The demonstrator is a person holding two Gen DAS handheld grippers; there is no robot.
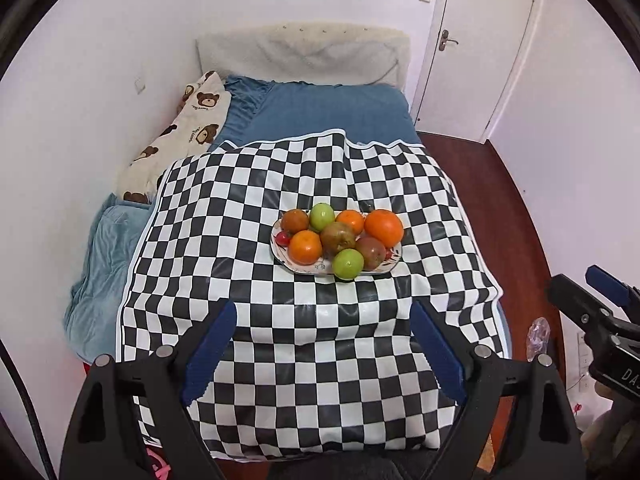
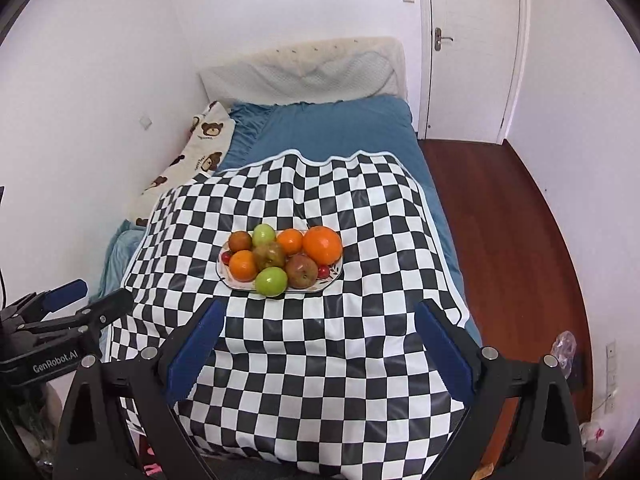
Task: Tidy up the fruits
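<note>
Fruits (image 1: 338,240) — oranges, green and brownish apples, small red ones — heaped on an oval plate (image 1: 308,268) atop the checkered cloth (image 1: 320,340) on the bed (image 1: 332,108). Left claw (image 1: 322,352) and right claw (image 2: 320,350) both released, empty, well short of the plate.

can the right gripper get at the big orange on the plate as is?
Probably yes. The right gripper is open and empty, and the large round orange sits at the patterned white plate's right end, with only checkered cloth between.

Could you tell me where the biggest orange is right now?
In both views the biggest orange sits at the right end of the plate, beside a smaller orange, on the checkered cloth.
</note>
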